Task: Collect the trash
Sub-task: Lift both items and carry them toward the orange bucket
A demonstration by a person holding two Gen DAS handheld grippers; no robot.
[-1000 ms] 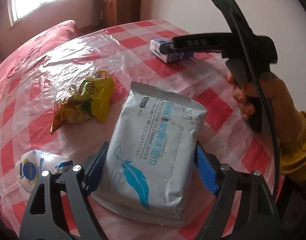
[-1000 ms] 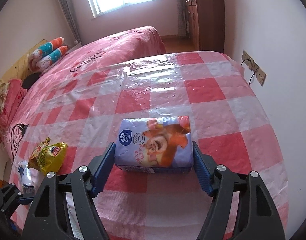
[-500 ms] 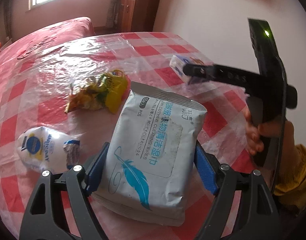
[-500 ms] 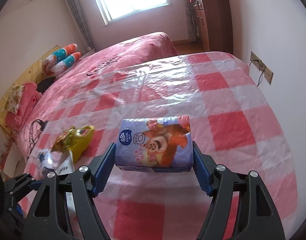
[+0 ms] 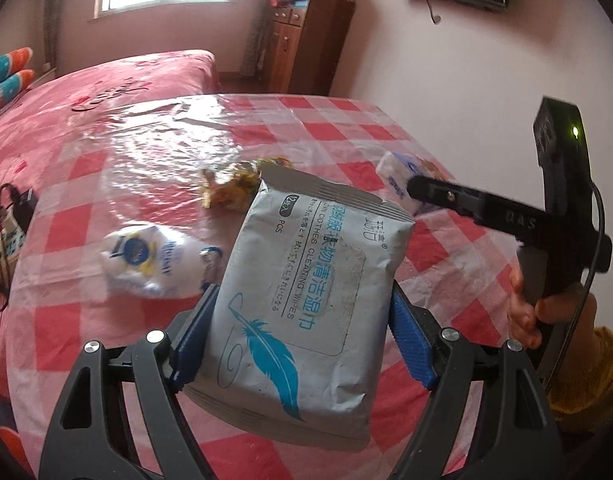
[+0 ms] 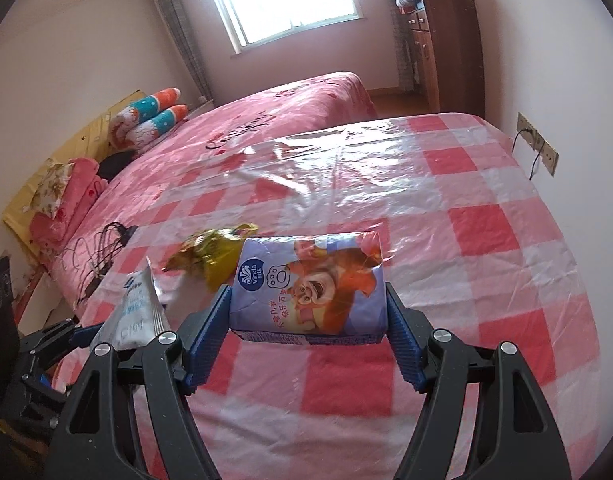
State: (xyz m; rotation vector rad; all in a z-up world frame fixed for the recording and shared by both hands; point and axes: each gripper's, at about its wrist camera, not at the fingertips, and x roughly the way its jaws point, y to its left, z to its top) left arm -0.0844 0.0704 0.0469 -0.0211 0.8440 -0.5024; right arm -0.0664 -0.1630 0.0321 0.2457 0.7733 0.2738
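I'm lifting both packs clear of the table (image 6: 486, 240) now, left gripper (image 5: 302, 340) clamping the wipes (image 5: 306, 300), right gripper (image 6: 306, 328) clamping the tissues (image 6: 310, 284), leaving the wrapper (image 5: 230, 188) and bag (image 5: 154, 260) behind to collect.

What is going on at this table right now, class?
A person is clearing litter off a checked table with a handheld gripper in each hand. The left gripper is shut on a grey wipes pack, held above the cloth. The right gripper is shut on a purple tissue pack, also lifted. A yellow wrapper and a white wrapper lie on the table, not yet collected.
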